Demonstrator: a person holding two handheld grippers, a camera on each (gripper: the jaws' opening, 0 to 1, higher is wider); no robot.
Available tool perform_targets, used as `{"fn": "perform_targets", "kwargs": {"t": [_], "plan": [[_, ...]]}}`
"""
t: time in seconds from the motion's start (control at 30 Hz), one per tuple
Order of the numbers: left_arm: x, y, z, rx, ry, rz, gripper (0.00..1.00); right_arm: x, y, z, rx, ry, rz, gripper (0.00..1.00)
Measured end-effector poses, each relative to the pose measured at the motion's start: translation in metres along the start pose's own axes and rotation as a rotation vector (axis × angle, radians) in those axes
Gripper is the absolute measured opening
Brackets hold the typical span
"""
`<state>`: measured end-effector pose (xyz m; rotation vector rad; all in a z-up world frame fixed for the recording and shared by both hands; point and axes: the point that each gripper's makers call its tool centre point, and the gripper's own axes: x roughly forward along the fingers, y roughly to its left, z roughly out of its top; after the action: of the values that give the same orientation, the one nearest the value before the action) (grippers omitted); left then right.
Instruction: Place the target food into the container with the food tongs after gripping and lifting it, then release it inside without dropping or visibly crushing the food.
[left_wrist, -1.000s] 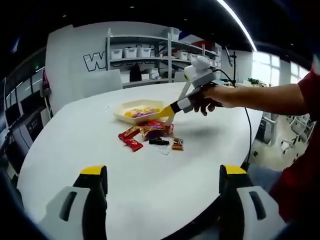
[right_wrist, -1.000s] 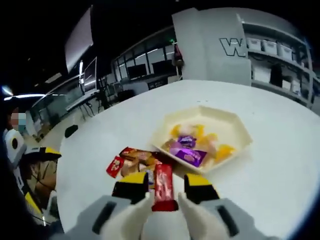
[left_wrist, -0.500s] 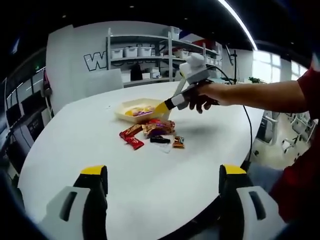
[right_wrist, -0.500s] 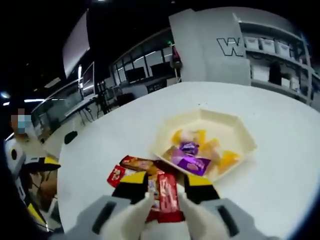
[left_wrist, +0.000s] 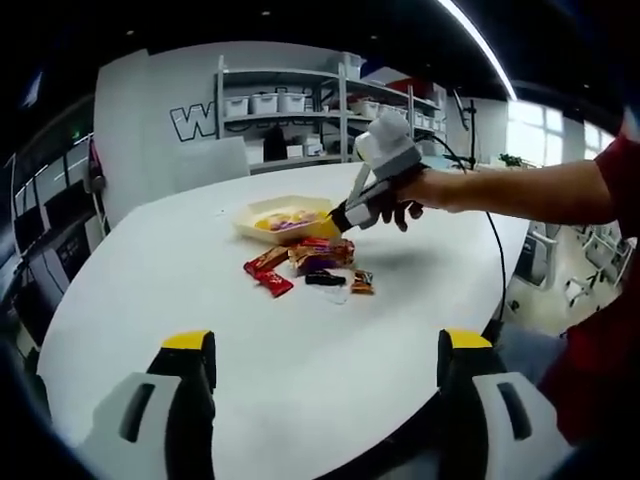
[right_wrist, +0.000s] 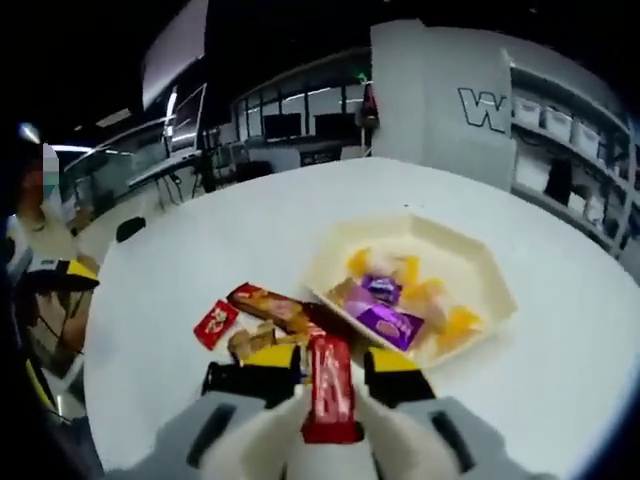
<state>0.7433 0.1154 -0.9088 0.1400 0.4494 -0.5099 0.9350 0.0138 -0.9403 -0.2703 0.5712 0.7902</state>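
My right gripper (right_wrist: 330, 375) is shut on a red wrapped snack bar (right_wrist: 329, 398) that stands up between its yellow-tipped fingers. Just ahead of it lies the cream hexagonal container (right_wrist: 492, 270) with purple and yellow wrapped sweets inside. In the left gripper view the same right gripper (left_wrist: 340, 215), held by a person's hand, hovers at the near rim of the container (left_wrist: 262, 210), above a pile of snack packets (left_wrist: 310, 260). My left gripper (left_wrist: 325, 375) stands open low over the white table (left_wrist: 150, 300), with nothing between its fingers.
Loose packets lie on the table beside the container: a small red one (right_wrist: 214, 323), a brown-orange one (right_wrist: 265, 301), a black one (left_wrist: 325, 279) and an orange one (left_wrist: 362, 284). Shelves with white bins (left_wrist: 290, 100) stand behind. The person's arm (left_wrist: 520, 195) reaches in from the right.
The right gripper has lifted slightly and shifted with the red bar still held; its view rolled, showing more table at the left. The left gripper has barely moved.
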Motion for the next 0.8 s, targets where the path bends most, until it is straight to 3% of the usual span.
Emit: {"fn": "perform_targets", "kwargs": {"t": [0.27,0.37,0.8], "plan": [[-0.001,-0.002,-0.003,0.007,0.008,-0.002,0.89,-0.006,-0.004,-0.002,0.105,-0.005,0.034,0.17],[-0.002,0.001,-0.002,0.003,0.006,0.007,0.89,-0.015,-0.002,0.002,0.178,-0.035,0.057,0.17],[0.002,-0.006,0.000,0.013,0.005,-0.006,0.89,-0.039,-0.011,0.029,0.193,-0.115,0.063,0.18]]}}
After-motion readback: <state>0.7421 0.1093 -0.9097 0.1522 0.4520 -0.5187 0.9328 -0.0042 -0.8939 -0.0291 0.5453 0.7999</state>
